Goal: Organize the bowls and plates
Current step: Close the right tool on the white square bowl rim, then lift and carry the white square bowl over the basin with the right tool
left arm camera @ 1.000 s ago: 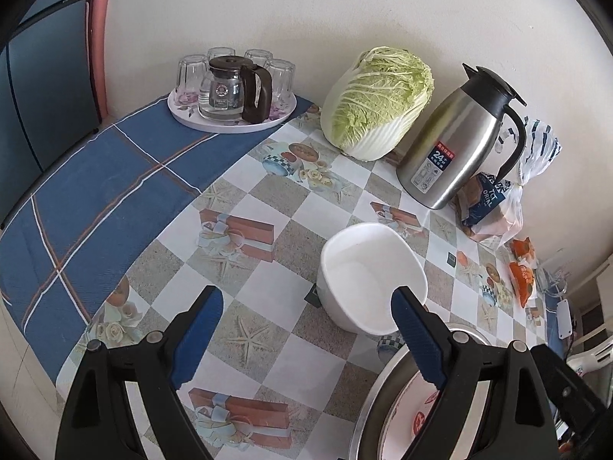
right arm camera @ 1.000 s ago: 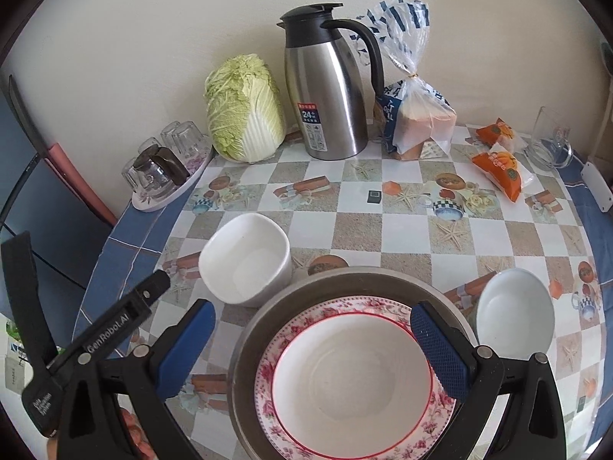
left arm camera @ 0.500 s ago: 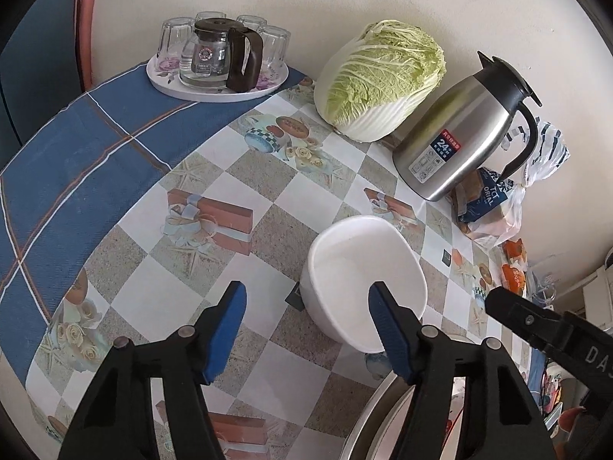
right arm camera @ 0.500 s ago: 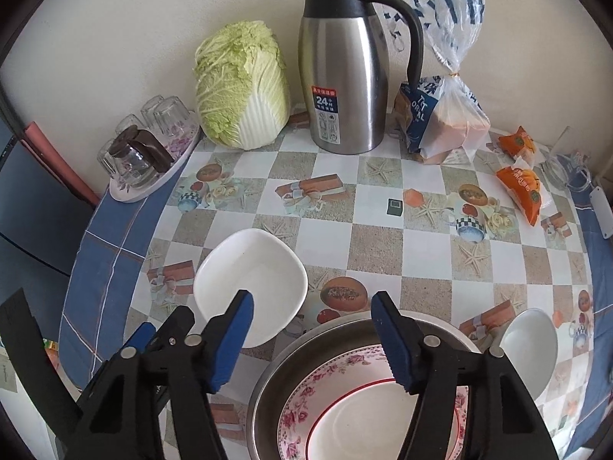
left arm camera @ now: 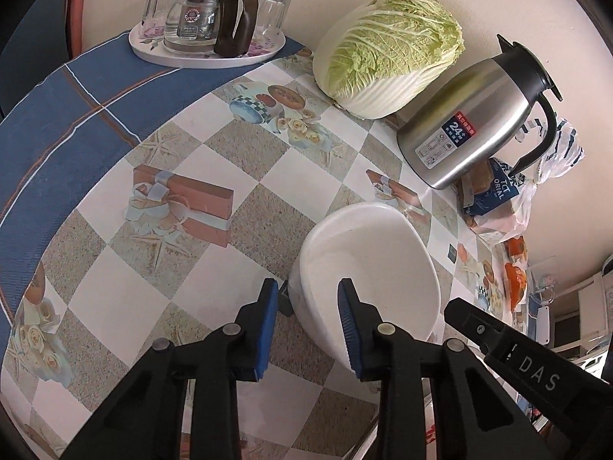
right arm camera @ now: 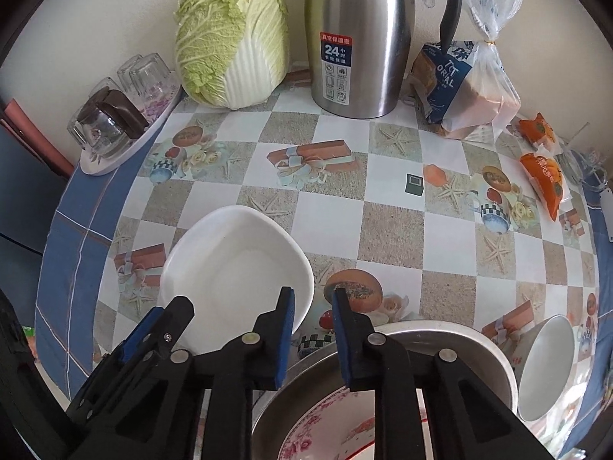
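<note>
A white squarish bowl [left arm camera: 367, 264] [right arm camera: 233, 268] stands on the checked tablecloth. My left gripper [left arm camera: 306, 310] straddles its near left rim, one pad outside the wall and one inside. Its jaws are closing, with a gap still showing at the pads. My right gripper [right arm camera: 312, 318] hovers at the bowl's right corner, above the rim of a steel basin [right arm camera: 452, 339]. Its jaws are closing too, with the bowl's edge just inside the left pad. The basin holds a floral plate [right arm camera: 318, 429]. A small round white bowl [right arm camera: 544, 375] leans beside the basin on the right.
Along the wall stand a cabbage [right arm camera: 230, 38], a steel thermos jug [right arm camera: 356, 38], a bagged loaf [right arm camera: 467, 88] and a tray with a glass teapot and glasses [left arm camera: 207, 27]. Orange snack packets [right arm camera: 544, 176] lie at the right. A small dark square [right arm camera: 413, 184] sits mid-table.
Both grippers have come down and forward toward the squarish white bowl. Their jaws have narrowed from wide open to a small gap at its rim.
</note>
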Tool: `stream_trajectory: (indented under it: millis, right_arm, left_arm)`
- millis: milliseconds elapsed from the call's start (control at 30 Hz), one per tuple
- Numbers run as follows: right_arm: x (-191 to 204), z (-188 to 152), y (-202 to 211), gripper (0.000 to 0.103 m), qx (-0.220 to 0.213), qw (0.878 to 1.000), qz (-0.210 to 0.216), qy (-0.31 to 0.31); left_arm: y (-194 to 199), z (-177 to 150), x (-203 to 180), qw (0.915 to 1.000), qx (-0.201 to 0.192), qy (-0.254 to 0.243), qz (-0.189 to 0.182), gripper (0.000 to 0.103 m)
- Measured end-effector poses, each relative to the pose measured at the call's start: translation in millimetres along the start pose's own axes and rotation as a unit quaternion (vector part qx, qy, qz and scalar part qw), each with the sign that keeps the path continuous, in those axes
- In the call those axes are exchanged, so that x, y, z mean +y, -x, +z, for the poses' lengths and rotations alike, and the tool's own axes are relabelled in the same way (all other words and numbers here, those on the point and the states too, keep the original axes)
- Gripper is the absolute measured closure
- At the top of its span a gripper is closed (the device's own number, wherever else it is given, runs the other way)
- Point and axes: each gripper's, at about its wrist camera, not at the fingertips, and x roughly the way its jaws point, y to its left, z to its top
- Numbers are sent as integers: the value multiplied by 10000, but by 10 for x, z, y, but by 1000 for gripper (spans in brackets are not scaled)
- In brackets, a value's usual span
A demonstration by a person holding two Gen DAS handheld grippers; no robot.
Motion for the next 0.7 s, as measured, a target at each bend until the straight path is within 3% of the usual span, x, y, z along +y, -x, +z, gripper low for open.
stream_trajectory:
  millis: [300, 700]
  right_arm:
    - [10, 53, -235, 92, 134, 9999, 1, 7]
    - [41, 46, -346, 94, 197, 9998, 37, 1]
  left_arm:
    - [-130, 37, 31, 9999, 48, 83, -86, 86]
    - [-122, 42, 17, 9999, -105, -33, -87, 88]
